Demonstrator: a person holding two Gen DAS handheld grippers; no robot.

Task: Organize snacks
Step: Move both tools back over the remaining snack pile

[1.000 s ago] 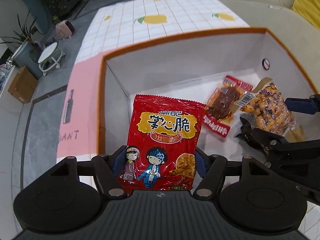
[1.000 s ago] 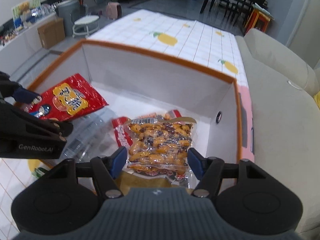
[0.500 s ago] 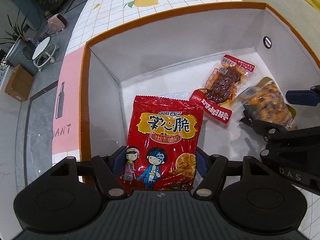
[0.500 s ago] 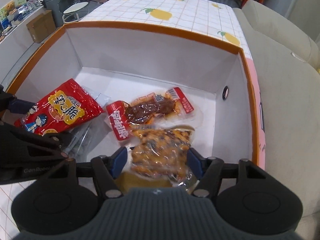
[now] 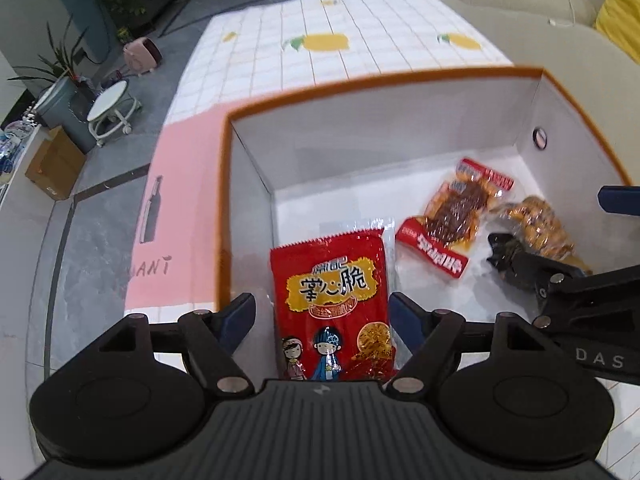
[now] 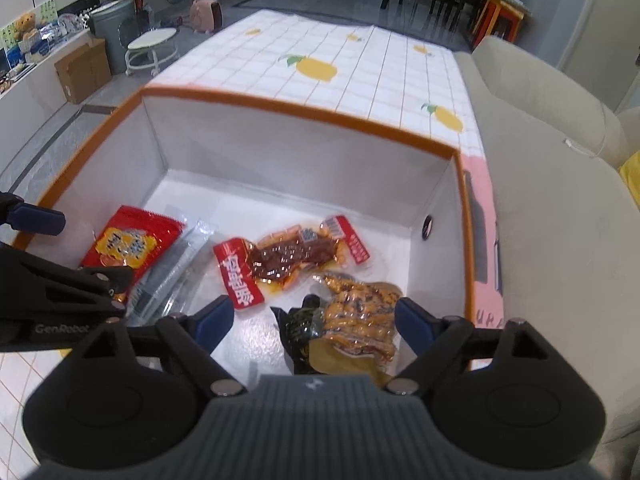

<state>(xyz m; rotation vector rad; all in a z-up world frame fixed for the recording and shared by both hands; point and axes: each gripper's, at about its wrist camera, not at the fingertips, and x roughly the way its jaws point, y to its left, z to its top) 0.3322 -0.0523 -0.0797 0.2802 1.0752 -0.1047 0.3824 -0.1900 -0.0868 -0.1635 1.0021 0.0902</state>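
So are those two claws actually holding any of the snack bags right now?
No. The left gripper is opening around the red packet, the right gripper around the peanut bag; neither is pinched.

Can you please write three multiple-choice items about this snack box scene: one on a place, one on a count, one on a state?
1. Where does the red crisp packet with two cartoon children lie?
A. On the sofa
B. Inside the white cardboard box with the orange rim, at its left side
C. On the tablecloth

2. How many snack packets show in the box?
A. Four
B. One
C. Seven

3. How do the jaws of the right gripper stand around the clear packet of orange nuts?
A. Pressed shut on it
B. Apart, pads off it
C. Far outside the box

Answers:
1 B, the packet rests on the box floor by the left wall.
2 A, red crisp packet, clear silvery wrapper, red-labelled dark meat packet, nut packet.
3 B, the jaws are opening and gaps show beside the packet.
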